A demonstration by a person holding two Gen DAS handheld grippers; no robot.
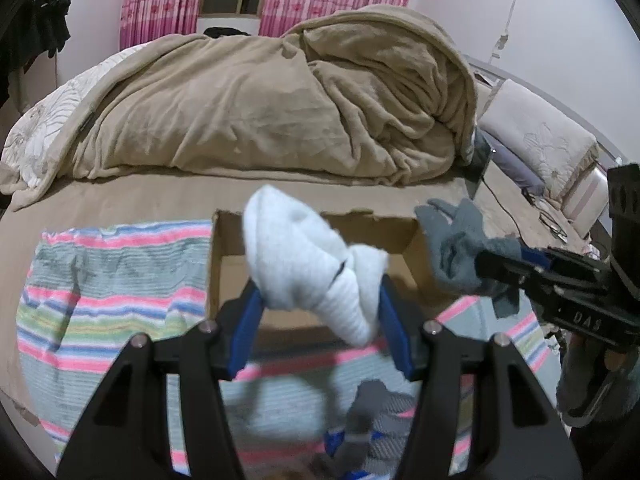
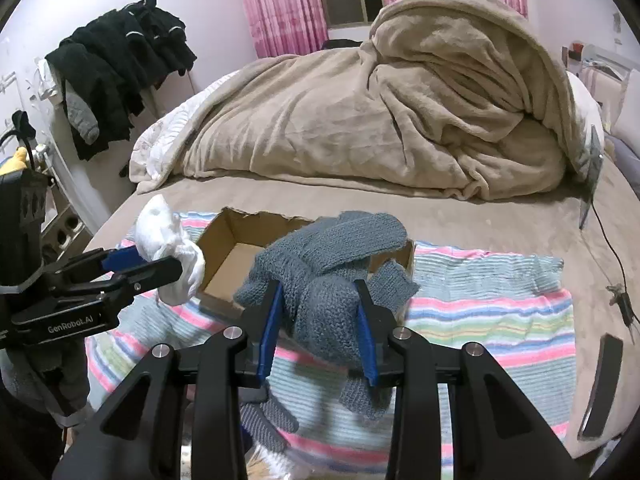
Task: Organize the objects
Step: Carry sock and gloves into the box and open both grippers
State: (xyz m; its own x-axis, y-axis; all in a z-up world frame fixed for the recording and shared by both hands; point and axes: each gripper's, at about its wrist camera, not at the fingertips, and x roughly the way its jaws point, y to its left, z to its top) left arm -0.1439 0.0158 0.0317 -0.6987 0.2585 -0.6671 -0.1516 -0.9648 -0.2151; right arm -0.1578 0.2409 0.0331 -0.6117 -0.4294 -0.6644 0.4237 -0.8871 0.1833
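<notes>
1. The wide bed with its tan fitted sheet (image 2: 460, 216) is the work surface, and the rumpled beige plush blanket (image 1: 256, 108) is heaped toward the far side, which leaves the near half free for sorting.

2. A pastel striped knitted throw (image 2: 496, 300) is spread flat over that near half, seemingly as a mat for the items being tidied.

3. An open brown cardboard box with a torn top edge (image 1: 228, 256) stands on the bed at the throw's far edge, its empty inside facing up. Placed centrally ahead of both tools, it looks like the intended container.

4. A bundled pair of grey-blue knitted gloves (image 2: 320, 280) is clamped in the right gripper (image 2: 320, 316). The blue pads are nearly closed and squeeze the bundle's middle, so loose fingers flop out above and below. It hangs just in front of the box.

5. A rolled white sock (image 1: 316, 264) is pinched in the left gripper (image 1: 320, 308), with the jaws narrow and pressing its sides. It is raised in front of the box opening, probably ready to go in.

6. Another grey knitted piece (image 2: 264, 416) lies on the throw below, not yet collected.
</notes>
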